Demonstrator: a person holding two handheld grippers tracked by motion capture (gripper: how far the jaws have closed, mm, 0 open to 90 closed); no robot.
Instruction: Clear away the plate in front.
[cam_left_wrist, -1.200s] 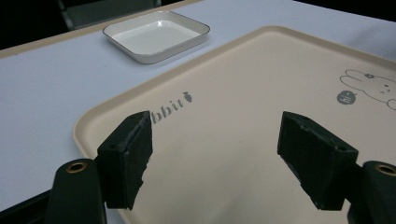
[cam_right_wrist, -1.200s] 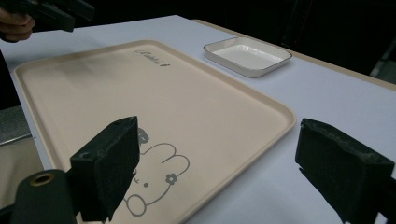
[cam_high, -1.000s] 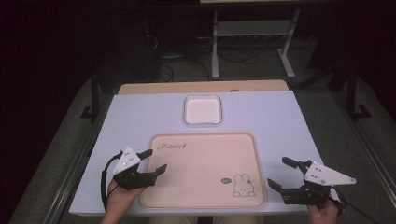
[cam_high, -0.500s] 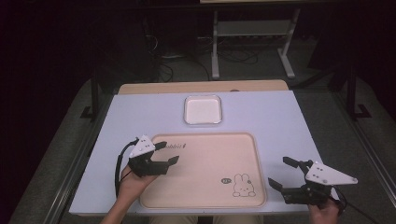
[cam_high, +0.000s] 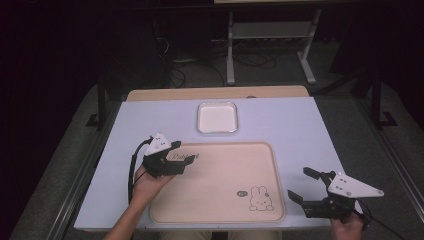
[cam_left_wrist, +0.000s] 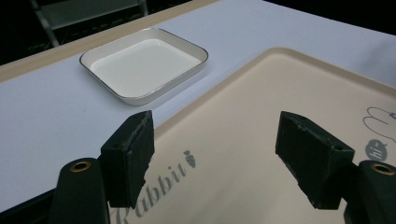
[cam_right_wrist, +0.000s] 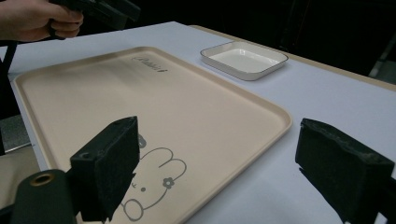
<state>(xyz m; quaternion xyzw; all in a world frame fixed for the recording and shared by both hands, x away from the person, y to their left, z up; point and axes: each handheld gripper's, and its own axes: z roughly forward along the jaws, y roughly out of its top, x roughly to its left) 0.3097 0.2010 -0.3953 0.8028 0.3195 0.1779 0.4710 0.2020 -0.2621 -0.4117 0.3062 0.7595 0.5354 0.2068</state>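
A beige tray (cam_high: 215, 185) with a rabbit drawing (cam_high: 260, 196) lies on the near half of the pale table. Beyond it sits an empty white square dish (cam_high: 217, 117). My left gripper (cam_high: 184, 152) hovers open over the tray's far left corner, above the printed word "Rabbit". Its own view looks between the open jaws (cam_left_wrist: 219, 158) across the tray (cam_left_wrist: 261, 107) to the dish (cam_left_wrist: 144, 63). My right gripper (cam_high: 298, 183) is open and empty at the tray's near right corner. Its view (cam_right_wrist: 233, 163) takes in the tray (cam_right_wrist: 116, 93), the dish (cam_right_wrist: 243, 58) and the left gripper (cam_right_wrist: 107, 7).
The table's pale top (cam_high: 300, 130) has a wooden strip (cam_high: 215, 93) along its far edge. On the dark floor behind stand a metal rack (cam_high: 270, 35) and loose cables (cam_high: 185, 65). A black frame rail (cam_high: 100, 100) runs along the table's left side.
My left gripper has moved forward and to the right, from the tray's near left edge to over its far left corner. The right gripper has stayed put.
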